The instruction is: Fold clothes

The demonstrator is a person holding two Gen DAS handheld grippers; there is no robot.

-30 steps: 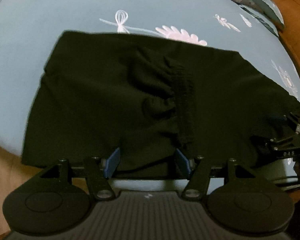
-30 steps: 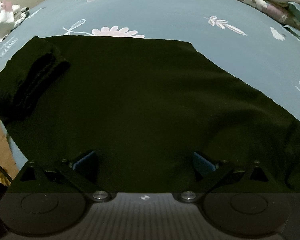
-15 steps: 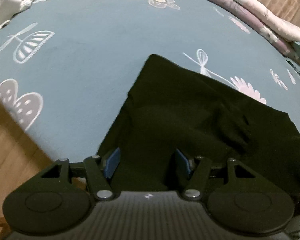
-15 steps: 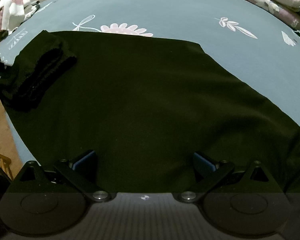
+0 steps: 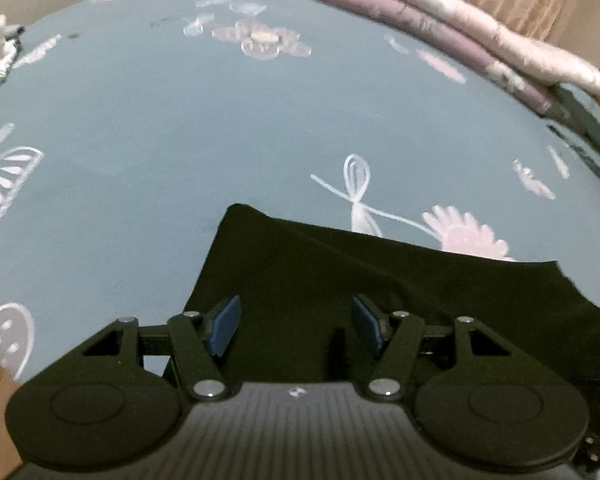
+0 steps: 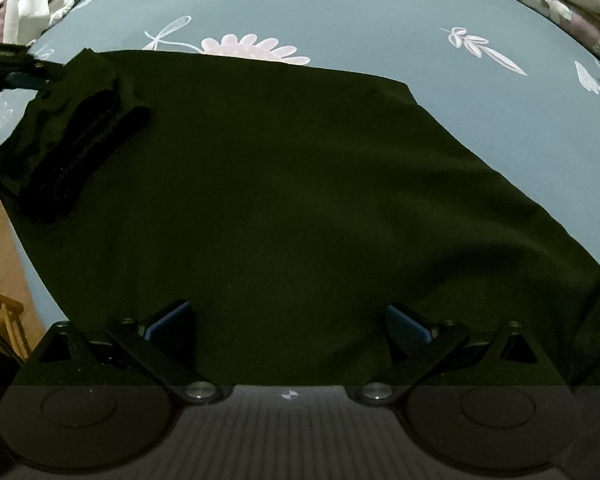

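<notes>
While no writing shows, black garment (image 6: 300, 200) covers floral bedsheet (image 5: 260, 128).

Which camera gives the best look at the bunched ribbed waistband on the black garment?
The right wrist view: the waistband lies in plain sight at the black garment's left end. The left wrist view shows only a plain corner of the garment; no waistband can be made out.

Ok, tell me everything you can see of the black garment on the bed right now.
The black garment is a dark, matte, soft-looking cloth spread mostly flat on the blue floral bedsheet. At its left end in the right wrist view a ribbed band lies bunched and folded over. Its far edge runs fairly straight; one corner shows in the left wrist view. Both grippers, left and right, stand open over it, gripping nothing.
</notes>
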